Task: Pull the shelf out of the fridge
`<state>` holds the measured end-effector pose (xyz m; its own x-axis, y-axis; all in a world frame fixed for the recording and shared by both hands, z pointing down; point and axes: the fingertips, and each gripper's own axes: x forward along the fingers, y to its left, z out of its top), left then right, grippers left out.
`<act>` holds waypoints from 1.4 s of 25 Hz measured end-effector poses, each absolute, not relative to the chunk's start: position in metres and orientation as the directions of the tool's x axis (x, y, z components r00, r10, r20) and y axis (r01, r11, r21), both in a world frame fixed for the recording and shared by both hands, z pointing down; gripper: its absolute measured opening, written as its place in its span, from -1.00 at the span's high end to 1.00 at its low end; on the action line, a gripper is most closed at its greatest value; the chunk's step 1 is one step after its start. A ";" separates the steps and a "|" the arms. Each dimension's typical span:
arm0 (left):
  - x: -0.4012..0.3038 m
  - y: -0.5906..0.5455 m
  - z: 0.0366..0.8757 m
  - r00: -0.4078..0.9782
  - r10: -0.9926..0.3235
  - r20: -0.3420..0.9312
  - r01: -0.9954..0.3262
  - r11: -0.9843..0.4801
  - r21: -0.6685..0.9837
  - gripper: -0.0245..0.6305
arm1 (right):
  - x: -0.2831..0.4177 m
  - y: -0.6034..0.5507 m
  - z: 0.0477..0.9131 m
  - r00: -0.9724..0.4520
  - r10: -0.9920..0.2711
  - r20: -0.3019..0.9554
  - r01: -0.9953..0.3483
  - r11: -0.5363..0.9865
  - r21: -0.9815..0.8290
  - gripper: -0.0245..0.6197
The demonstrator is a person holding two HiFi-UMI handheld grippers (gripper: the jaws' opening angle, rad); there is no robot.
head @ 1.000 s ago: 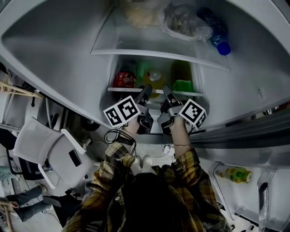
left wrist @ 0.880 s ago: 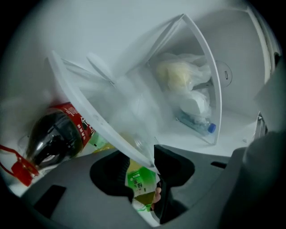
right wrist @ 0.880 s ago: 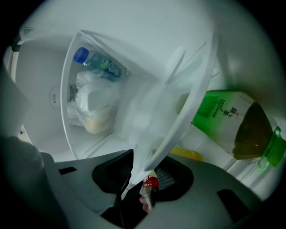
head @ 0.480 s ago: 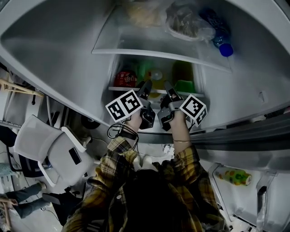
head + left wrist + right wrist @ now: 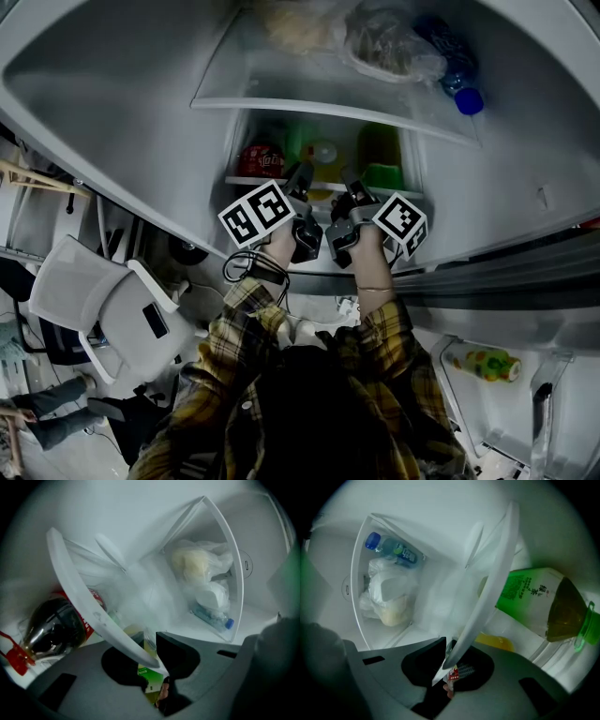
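A: Shelf [image 5: 246,182] [image 5: 84,606] [image 5: 492,588]?
B: Inside fridge [image 5: 112,103], front edge facing out; cola bottle [image 5: 51,627] and green tea bottle [image 5: 539,606] behind.
A: Grip?
B: Left tongs [image 5: 302,178] [image 5: 150,663], right tongs [image 5: 349,184] [image 5: 447,665]: jaws just closing, each pinching that front edge, side by side.

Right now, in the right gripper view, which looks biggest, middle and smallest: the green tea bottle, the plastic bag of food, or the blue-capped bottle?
1. green tea bottle: biggest, though it sits nearest the camera.
2. plastic bag of food.
3. blue-capped bottle: smallest.
Real sizes unsure.
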<state>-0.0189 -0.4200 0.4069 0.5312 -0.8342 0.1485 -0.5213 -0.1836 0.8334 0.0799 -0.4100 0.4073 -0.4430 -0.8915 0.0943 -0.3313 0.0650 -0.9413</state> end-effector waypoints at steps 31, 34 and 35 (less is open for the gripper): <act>-0.024 -0.393 0.407 0.539 -0.829 0.152 -0.496 -0.165 0.852 0.67 | 0.075 -0.381 0.408 -0.430 -0.897 0.100 -0.318 0.047 -0.947 0.76; -0.024 -0.389 0.407 0.541 -0.828 0.151 -0.495 -0.167 0.853 0.67 | 0.075 -0.377 0.408 -0.429 -0.898 0.102 -0.319 0.045 -0.947 0.76; -0.024 -0.387 0.407 0.541 -0.827 0.152 -0.494 -0.167 0.853 0.67 | 0.075 -0.375 0.408 -0.430 -0.897 0.102 -0.320 0.045 -0.946 0.76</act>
<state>-0.0240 -0.3870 0.4072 0.5412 -0.8270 0.1519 -0.4942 -0.1667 0.8532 0.0755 -0.3750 0.4082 -0.4296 -0.8972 0.1023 -0.3199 0.0453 -0.9464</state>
